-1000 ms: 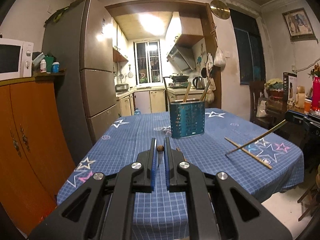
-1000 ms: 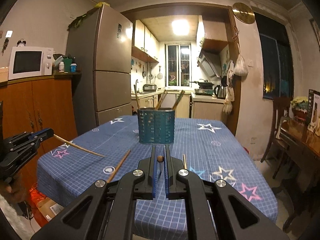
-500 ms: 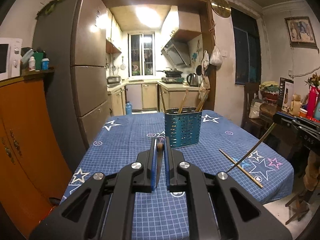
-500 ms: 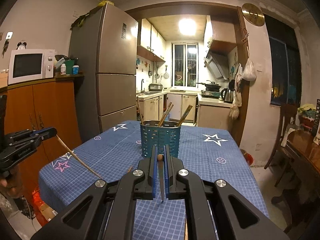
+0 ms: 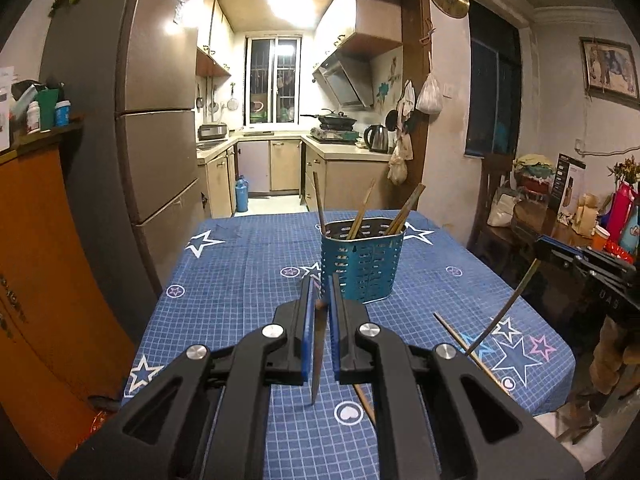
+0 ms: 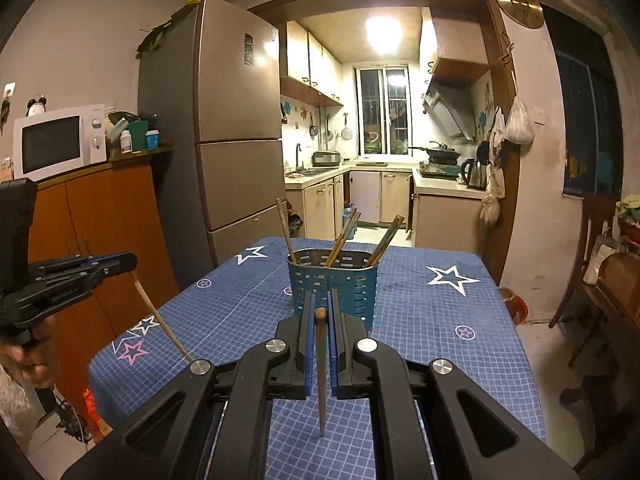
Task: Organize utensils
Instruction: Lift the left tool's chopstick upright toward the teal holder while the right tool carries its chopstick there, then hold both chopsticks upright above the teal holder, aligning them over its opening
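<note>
Only "UAS" can be read, on the right tool [image 5: 538, 258]; other labels are illegible.

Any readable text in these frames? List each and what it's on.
"UAS", partial, first letter unsure: side of right gripper.
Print on side of left gripper: blurred, unreadable.
Print on fridge sticker: too small.
Print on black box: too small.

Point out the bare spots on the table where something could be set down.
Bare cloth on the tablecloth left of the blue holder, and behind it toward the kitchen. Crowded: the near right, where loose chopsticks lie and the right gripper dangles another.
</note>
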{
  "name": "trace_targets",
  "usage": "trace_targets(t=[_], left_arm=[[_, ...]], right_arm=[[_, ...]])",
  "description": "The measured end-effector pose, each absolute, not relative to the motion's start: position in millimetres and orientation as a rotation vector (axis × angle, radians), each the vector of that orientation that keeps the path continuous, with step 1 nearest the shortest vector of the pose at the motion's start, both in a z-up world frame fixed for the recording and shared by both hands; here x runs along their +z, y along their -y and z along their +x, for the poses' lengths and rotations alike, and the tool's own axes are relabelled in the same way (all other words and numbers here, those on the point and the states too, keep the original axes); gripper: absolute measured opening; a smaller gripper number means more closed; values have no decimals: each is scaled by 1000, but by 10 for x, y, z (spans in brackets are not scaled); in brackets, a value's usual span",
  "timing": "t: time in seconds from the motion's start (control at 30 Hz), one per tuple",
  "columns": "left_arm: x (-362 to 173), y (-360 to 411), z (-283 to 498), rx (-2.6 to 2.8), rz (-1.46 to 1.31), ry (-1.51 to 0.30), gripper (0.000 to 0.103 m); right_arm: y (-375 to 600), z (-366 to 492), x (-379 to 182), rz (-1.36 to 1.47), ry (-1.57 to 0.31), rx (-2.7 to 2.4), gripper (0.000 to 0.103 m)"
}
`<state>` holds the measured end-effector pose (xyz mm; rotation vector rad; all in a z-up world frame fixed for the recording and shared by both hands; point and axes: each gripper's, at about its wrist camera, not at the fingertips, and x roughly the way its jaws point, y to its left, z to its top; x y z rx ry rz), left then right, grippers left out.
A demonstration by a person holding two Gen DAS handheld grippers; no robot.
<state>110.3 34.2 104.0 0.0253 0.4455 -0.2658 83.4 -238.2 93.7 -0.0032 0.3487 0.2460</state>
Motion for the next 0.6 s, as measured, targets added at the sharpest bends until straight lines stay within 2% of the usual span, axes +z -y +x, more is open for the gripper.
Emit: trace_targets(t=[0.3, 0.37, 0.43, 0.6], left_arm=[[1119, -283, 1265, -274, 29, -443, 6], [1103, -293, 1283, -296, 27, -382, 6], [991, -307, 1383, -257, 35, -356, 6], [691, -423, 1615, -285, -50, -437, 6]], right_arm=[[2363, 1039, 1056, 10, -360, 254, 7], [2343, 1075, 1090, 8, -355, 252, 7], [2335, 1108, 1091, 34, -361, 265, 7], [2241, 1112, 993, 8, -378, 269, 7]])
